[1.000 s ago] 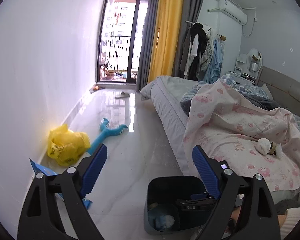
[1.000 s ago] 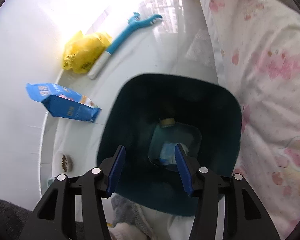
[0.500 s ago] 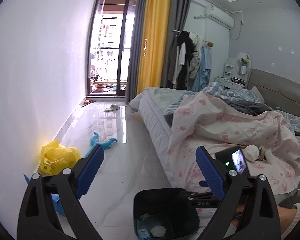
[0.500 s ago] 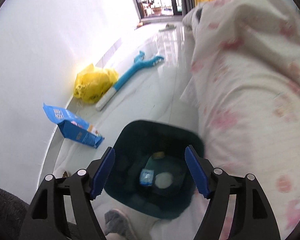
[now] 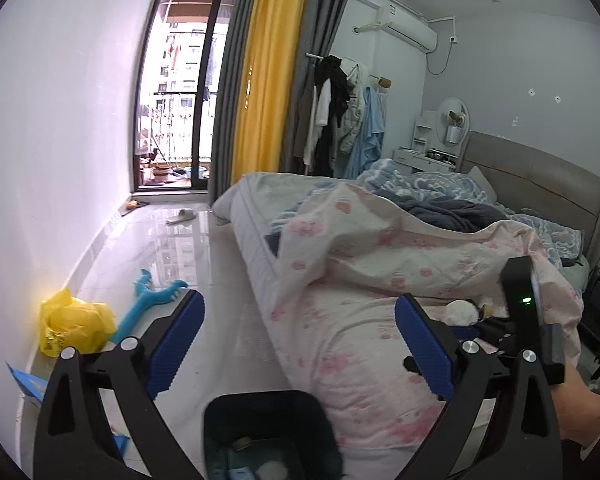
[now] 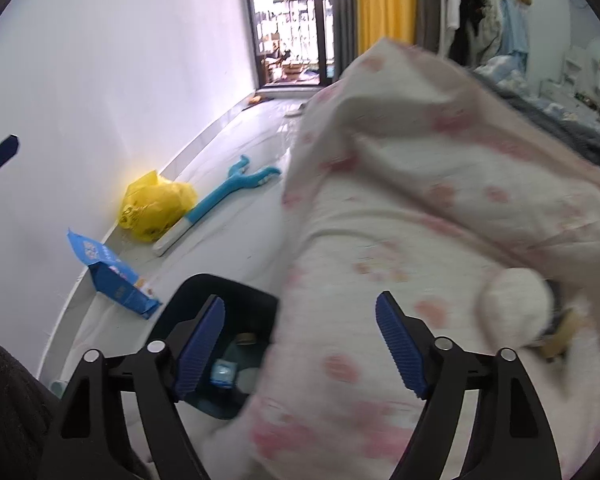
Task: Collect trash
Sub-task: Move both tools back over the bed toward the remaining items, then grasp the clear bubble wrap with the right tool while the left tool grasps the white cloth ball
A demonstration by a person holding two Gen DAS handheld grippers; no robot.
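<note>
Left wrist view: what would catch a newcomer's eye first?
The yellow curtain beside the balcony door, then the yellow plastic bag against the left wall with a blue toy beside it. The pink-patterned blanket fills the bed; the dark bin sits below.

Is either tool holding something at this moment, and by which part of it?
Nothing is held. The left tool and the right tool are both open, with nothing between their pads. The trash bin stands on the floor below.

The dark bin is cut off by the lower edge, its contents too dim to be identified. In the right wrist view, the pink-printed quilt is blurred and the bin's far side is hidden by it.
</note>
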